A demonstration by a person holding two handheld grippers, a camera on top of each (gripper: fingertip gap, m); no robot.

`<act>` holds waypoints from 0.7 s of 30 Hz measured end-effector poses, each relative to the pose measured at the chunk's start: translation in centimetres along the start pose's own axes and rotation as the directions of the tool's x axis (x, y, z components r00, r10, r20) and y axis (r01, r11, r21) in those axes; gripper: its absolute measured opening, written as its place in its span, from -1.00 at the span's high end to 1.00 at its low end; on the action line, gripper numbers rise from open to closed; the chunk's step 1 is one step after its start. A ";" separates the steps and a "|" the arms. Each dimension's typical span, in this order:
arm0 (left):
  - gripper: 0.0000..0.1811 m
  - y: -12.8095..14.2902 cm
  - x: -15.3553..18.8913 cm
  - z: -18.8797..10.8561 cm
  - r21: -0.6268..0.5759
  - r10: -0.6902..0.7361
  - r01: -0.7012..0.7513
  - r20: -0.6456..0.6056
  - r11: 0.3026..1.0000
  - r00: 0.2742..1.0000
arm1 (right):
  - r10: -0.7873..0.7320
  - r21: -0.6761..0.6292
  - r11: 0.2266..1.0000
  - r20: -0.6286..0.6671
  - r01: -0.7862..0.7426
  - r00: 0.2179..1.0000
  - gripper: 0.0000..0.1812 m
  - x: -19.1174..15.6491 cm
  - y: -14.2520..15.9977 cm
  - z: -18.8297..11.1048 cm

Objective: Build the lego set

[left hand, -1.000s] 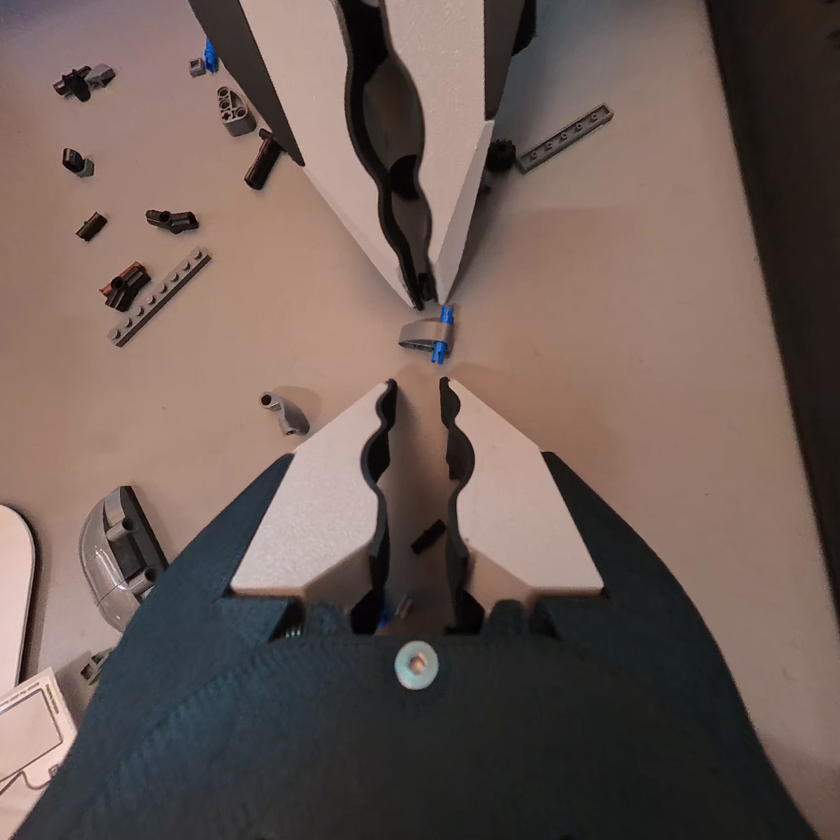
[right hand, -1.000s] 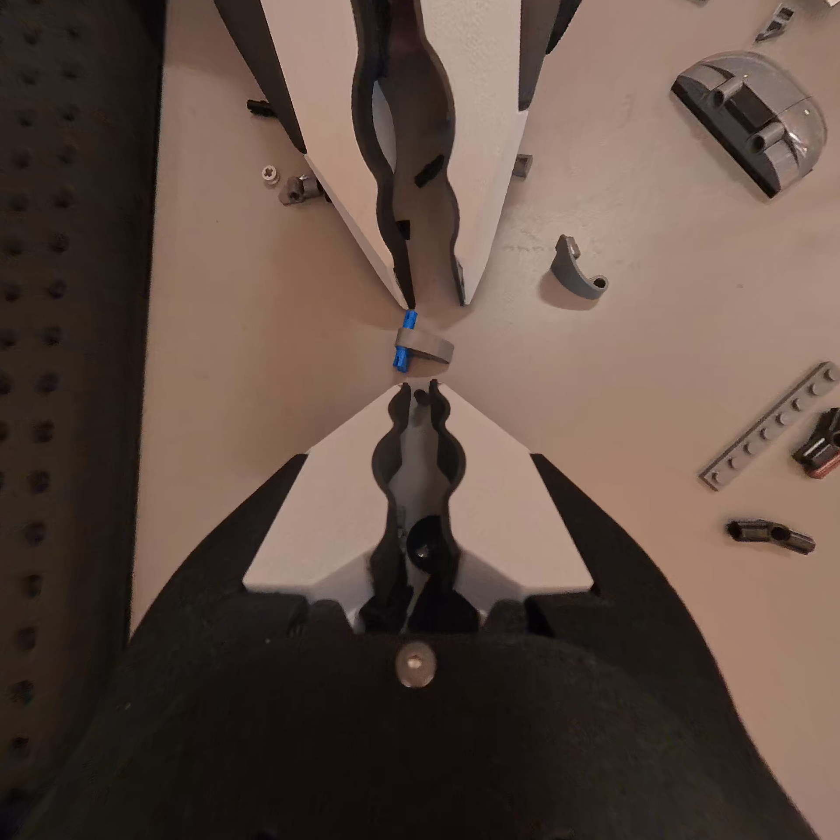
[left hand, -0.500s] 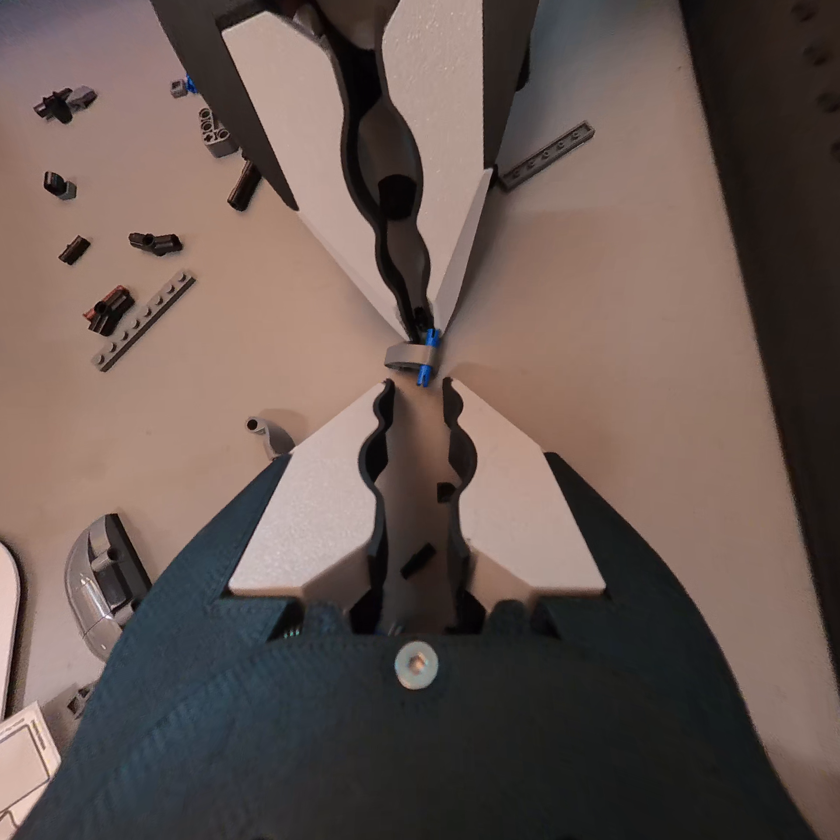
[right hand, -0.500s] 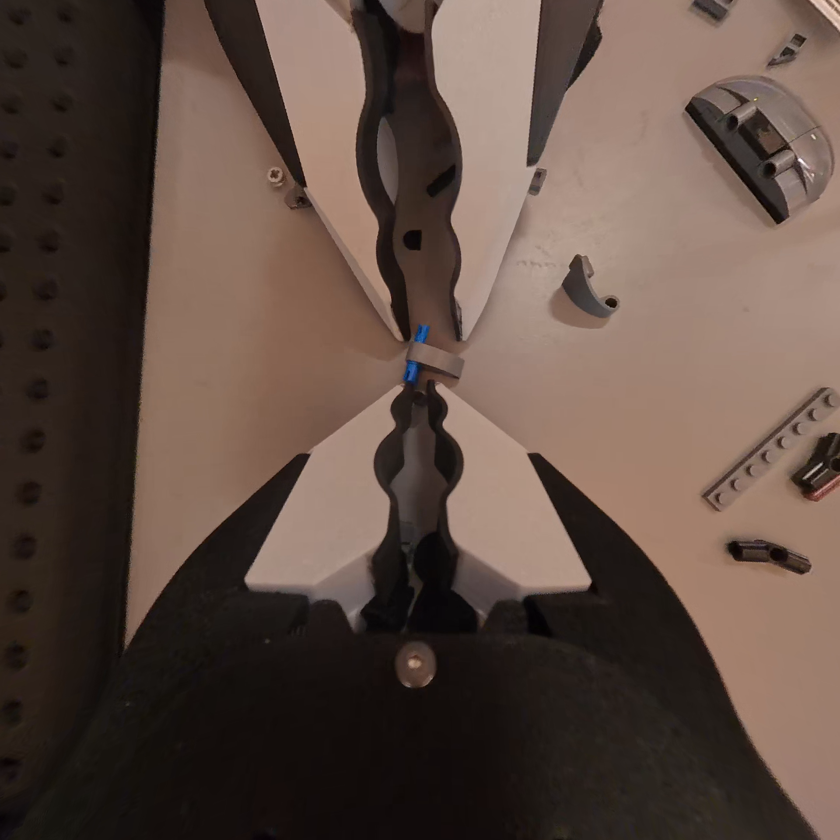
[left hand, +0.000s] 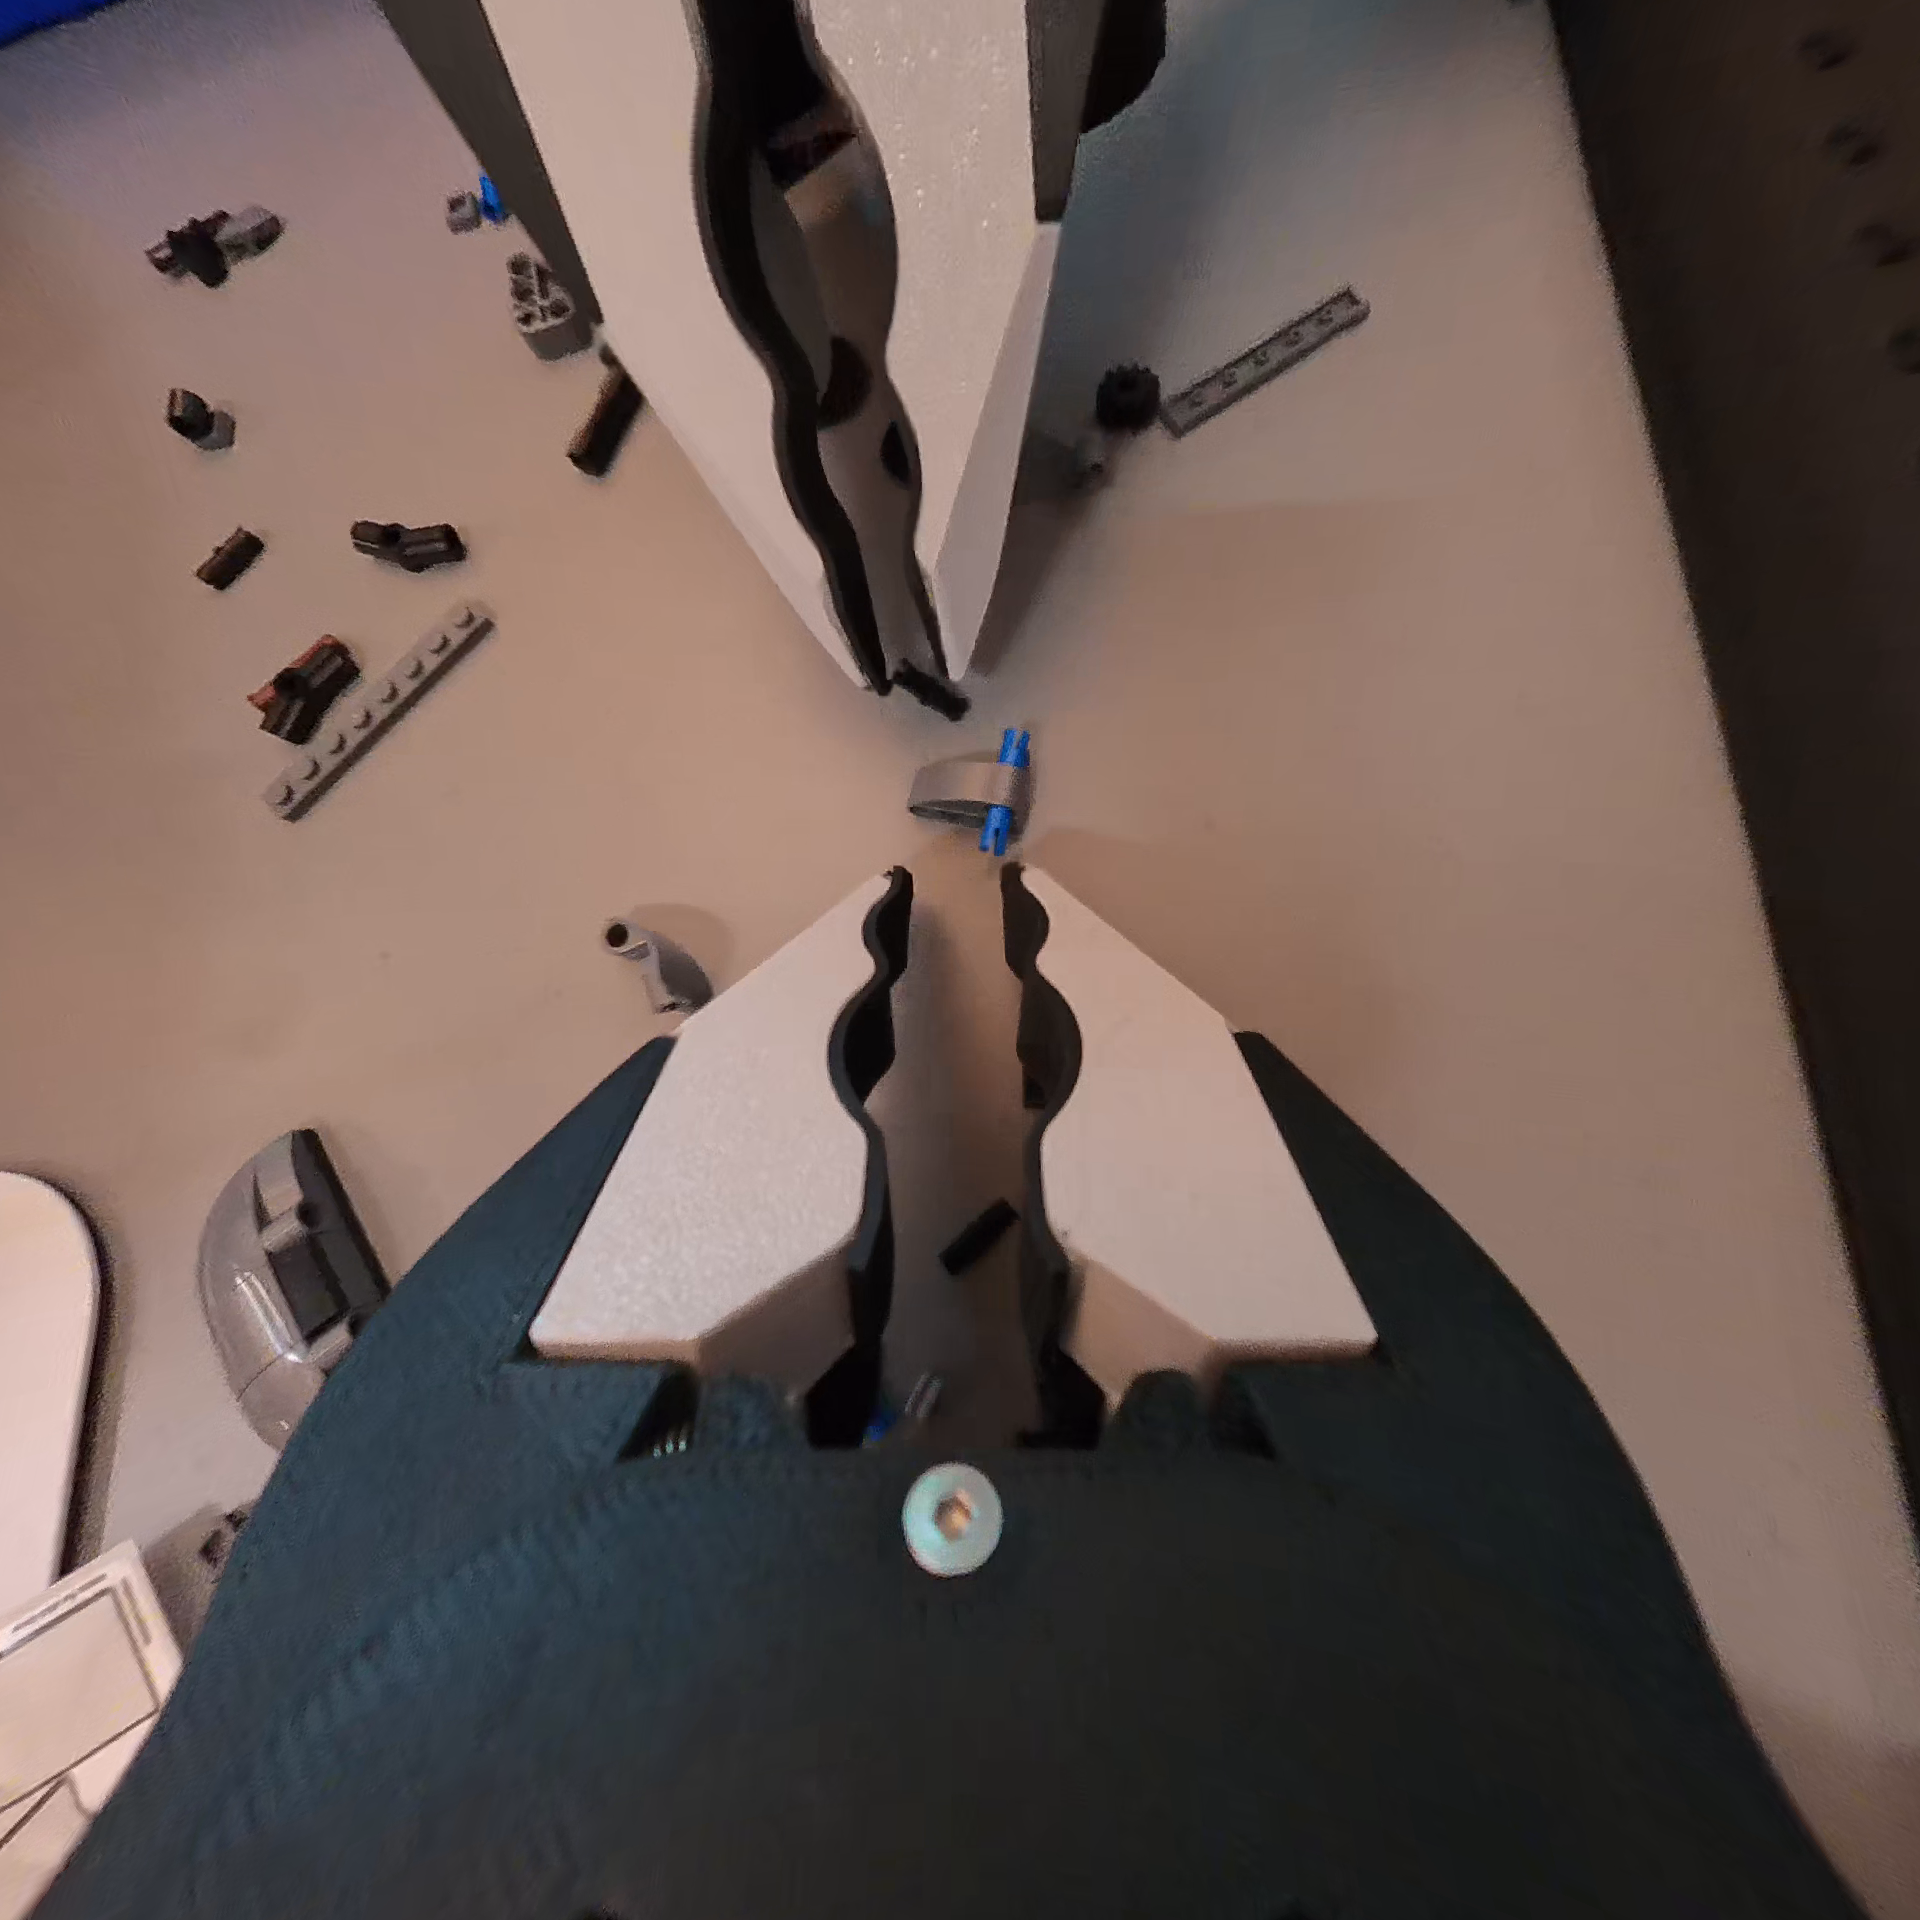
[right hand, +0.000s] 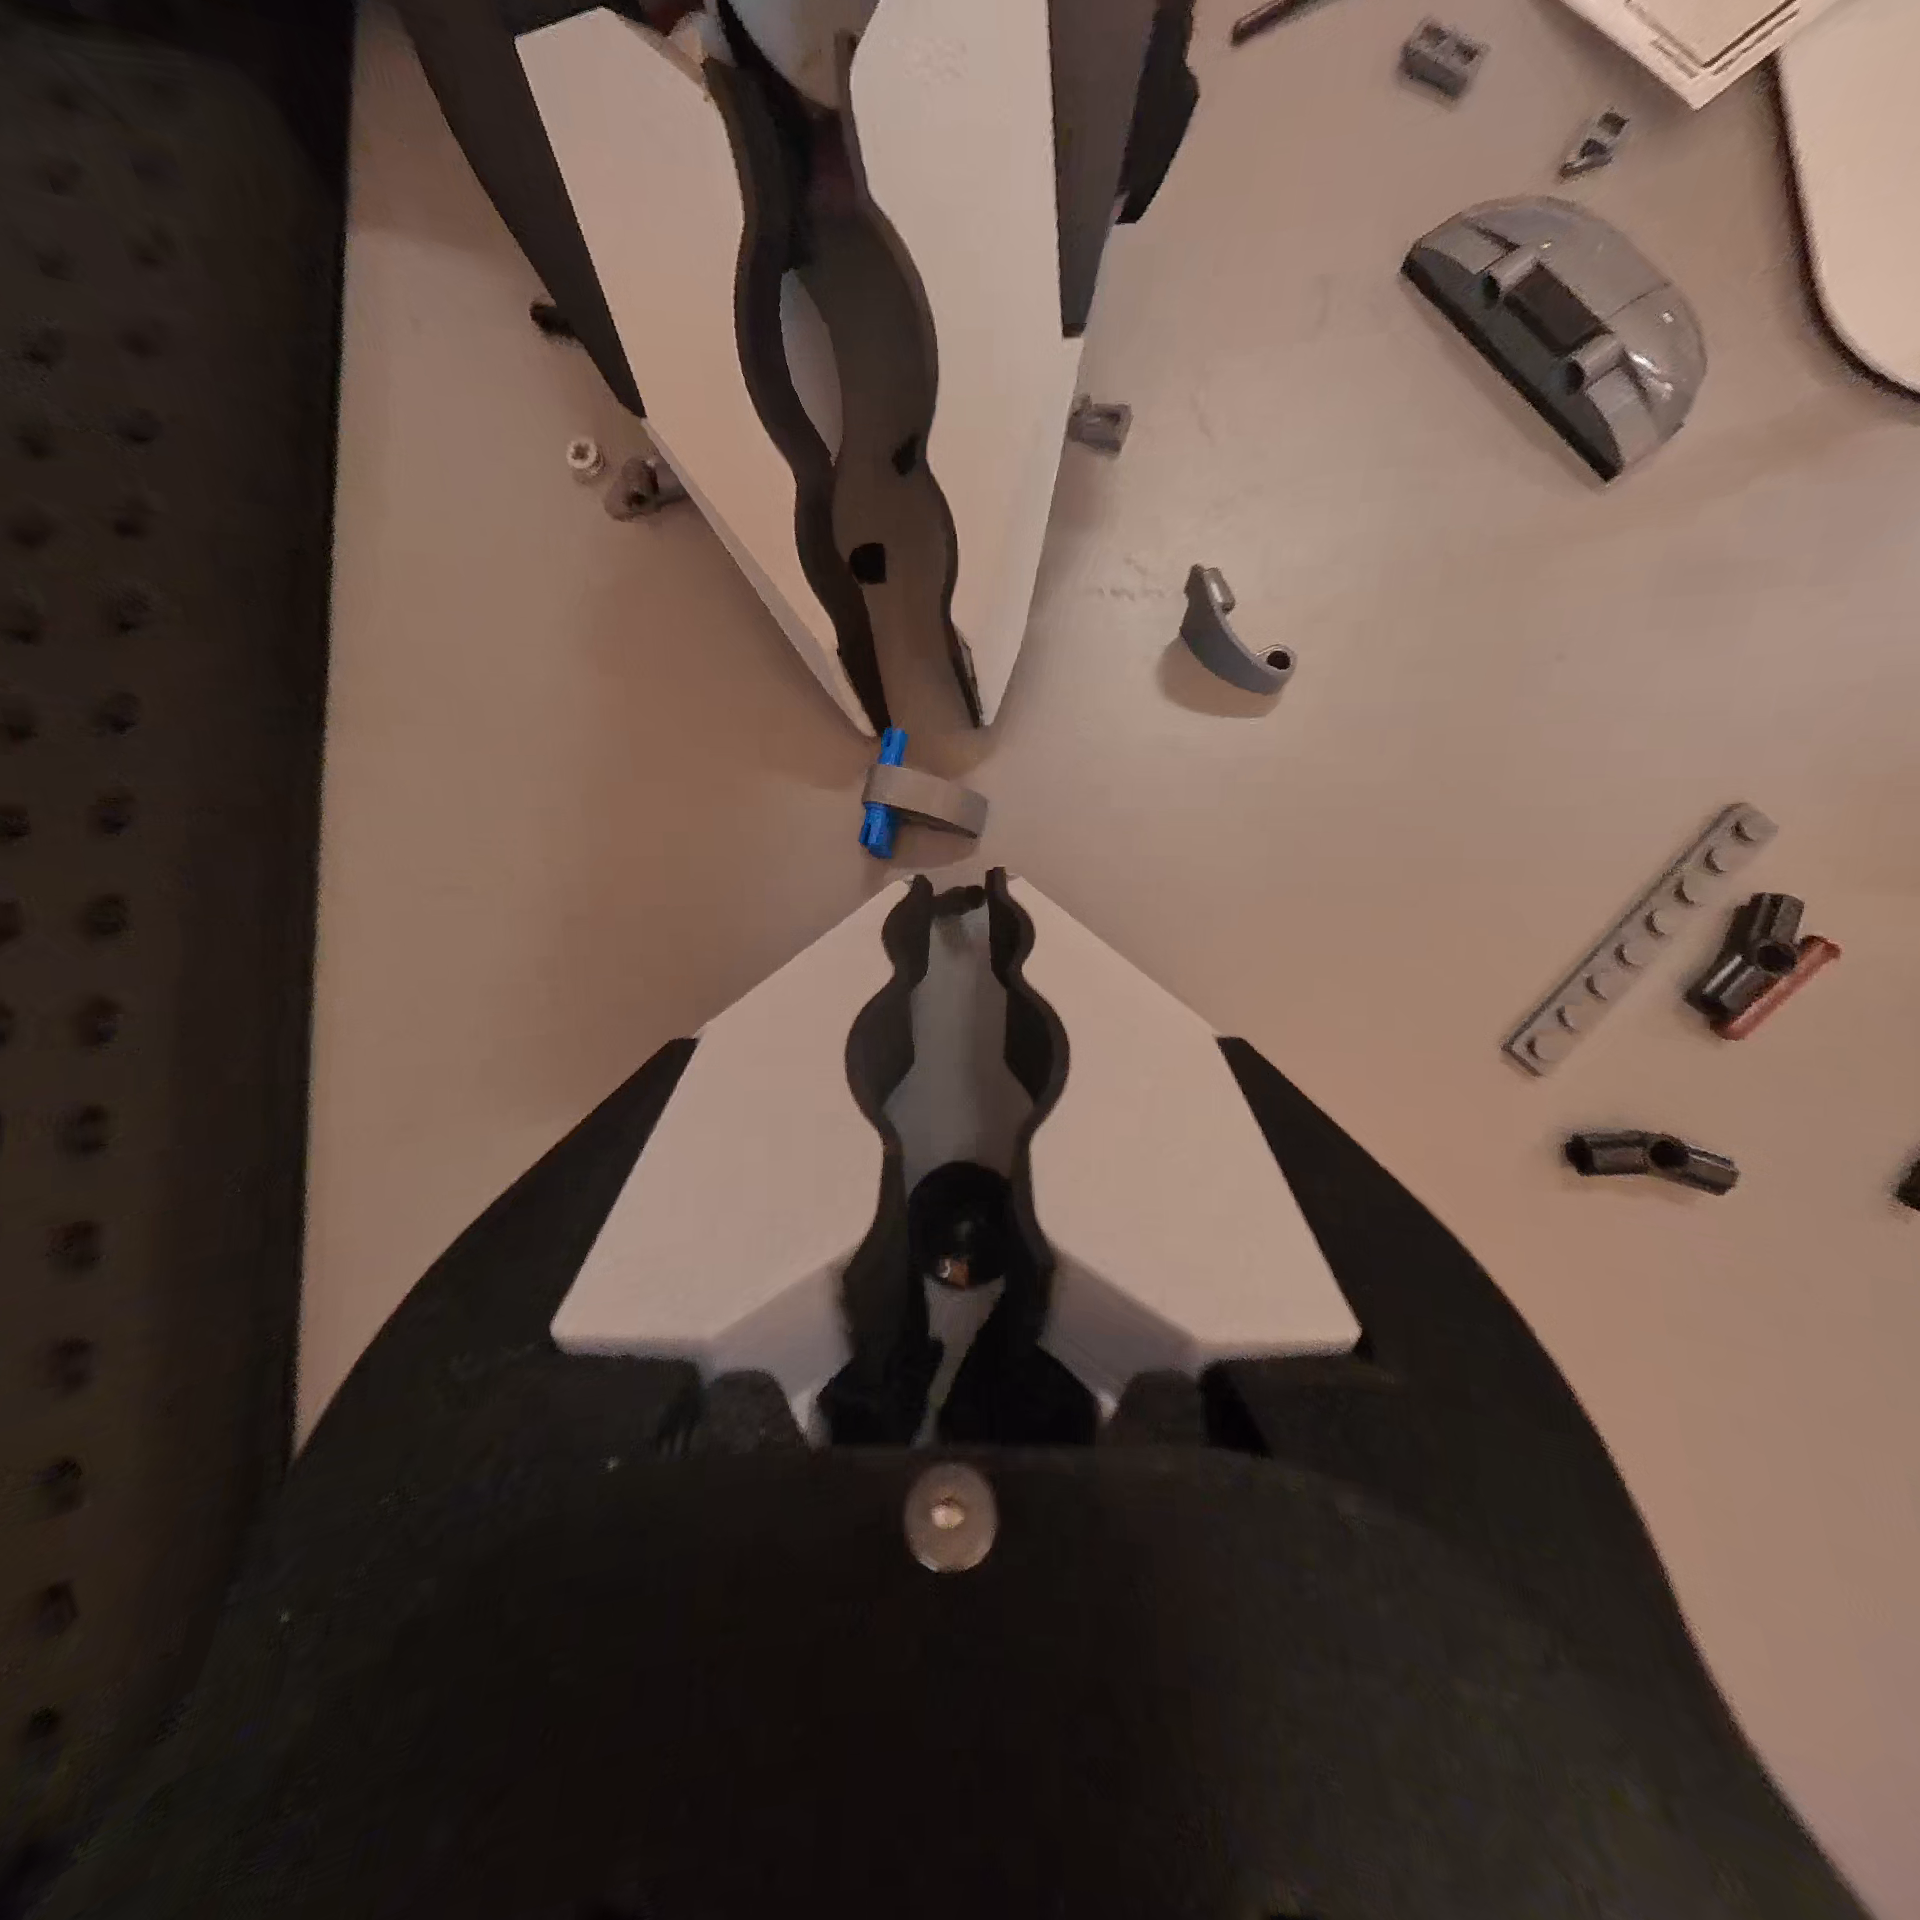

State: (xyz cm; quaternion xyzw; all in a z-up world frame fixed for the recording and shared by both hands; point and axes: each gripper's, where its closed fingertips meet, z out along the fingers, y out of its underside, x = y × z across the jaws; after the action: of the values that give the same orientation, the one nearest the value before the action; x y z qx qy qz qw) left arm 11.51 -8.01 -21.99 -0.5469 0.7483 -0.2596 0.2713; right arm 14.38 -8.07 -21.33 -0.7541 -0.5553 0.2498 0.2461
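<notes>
A small grey curved piece with a blue pin through it (left hand: 971, 795) lies on the pale table between the two grippers, and also shows in the right wrist view (right hand: 920, 805). My left gripper (left hand: 951, 878) is open by a narrow gap and empty, its tips just short of the piece. My right gripper (right hand: 958, 883) is shut on a small black pin (right hand: 956, 899). In the left wrist view it comes in from above, with the black pin (left hand: 930, 691) sticking out of its tips, a little apart from the grey piece.
Loose pieces lie around: a long grey plate (left hand: 379, 712), black connectors (left hand: 405, 540), a grey curved piece (left hand: 660, 956), a grey canopy part (left hand: 281, 1278) and a second plate (left hand: 1262, 358). A dark perforated mat (right hand: 156, 727) borders the table. A paper booklet (right hand: 1683, 31) lies at the far corner. My left and right fingertips are right by each other. The long grey plate (left hand: 379, 712) is about equally far from each gripper, around 12 centimeters. It is also in sight in the right wrist view (right hand: 1637, 934).
Half a second ago the right gripper's black pin was against the grey piece. The two grippers have since drawn slightly apart; the grey piece stays on the table.
</notes>
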 end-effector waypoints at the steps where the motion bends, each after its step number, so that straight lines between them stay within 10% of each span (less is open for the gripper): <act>1: 0.83 -0.1 -0.2 -0.2 0.008 -0.007 0.007 0.003 1.000 1.000 | 0.009 0.011 1.000 0.003 -0.009 1.000 0.90 0.1 -0.1 -0.2; 21: 0.84 -0.5 -0.1 0.2 0.011 -0.005 0.004 0.005 1.000 1.000 | 0.052 -0.139 0.989 -0.047 -0.058 0.998 0.84 1.0 3.3 -1.8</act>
State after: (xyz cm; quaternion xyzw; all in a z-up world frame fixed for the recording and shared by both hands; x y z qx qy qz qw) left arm 11.97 -8.03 -21.76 -0.5477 0.7449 -0.2630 0.2756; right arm 18.19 -8.19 -22.23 -0.7898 -0.5449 0.2005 0.1975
